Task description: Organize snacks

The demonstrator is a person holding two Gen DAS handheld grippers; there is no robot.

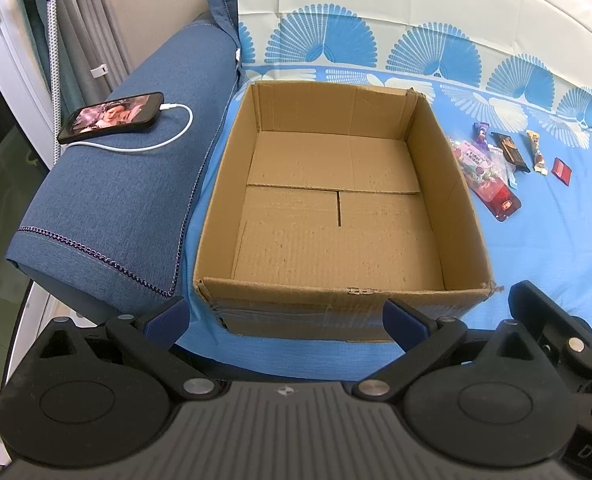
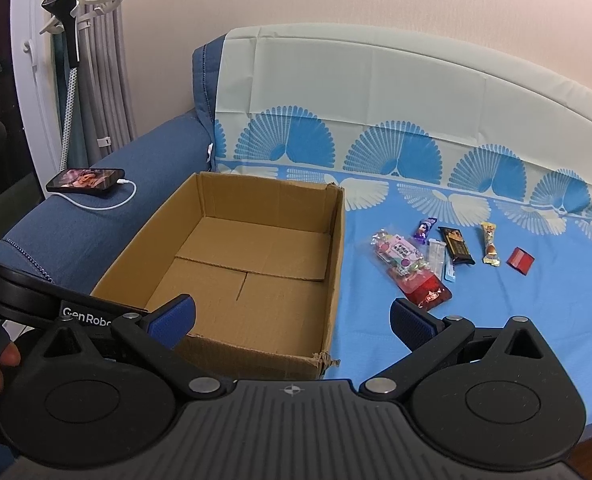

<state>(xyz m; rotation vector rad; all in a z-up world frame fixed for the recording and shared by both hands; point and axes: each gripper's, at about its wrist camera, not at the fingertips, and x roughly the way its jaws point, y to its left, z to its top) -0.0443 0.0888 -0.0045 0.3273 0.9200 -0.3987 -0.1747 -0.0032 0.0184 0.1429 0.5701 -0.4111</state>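
Note:
An open cardboard box (image 1: 452, 184) (image 2: 336, 248) stands empty on the blue cloth. Right of it lie several snacks: a clear candy bag with a red end (image 2: 410, 270) (image 1: 486, 176), a small purple packet (image 2: 423, 230), a white stick packet (image 2: 436, 254), a dark chocolate bar (image 2: 456, 246) (image 1: 510, 152), a yellow wrapped bar (image 2: 490, 244) (image 1: 536, 152) and a small red packet (image 2: 520, 261) (image 1: 561, 170). My left gripper (image 1: 286, 316) is open and empty before the box's near wall. My right gripper (image 2: 292, 320) is open and empty over the box's near right corner.
A phone (image 1: 112, 117) (image 2: 86, 181) on a white charging cable (image 1: 156, 142) lies on the blue sofa arm (image 1: 108, 208) left of the box. A garment steamer (image 2: 70, 32) and curtains stand at the far left. The cloth's front edge (image 1: 296, 360) runs just below the box.

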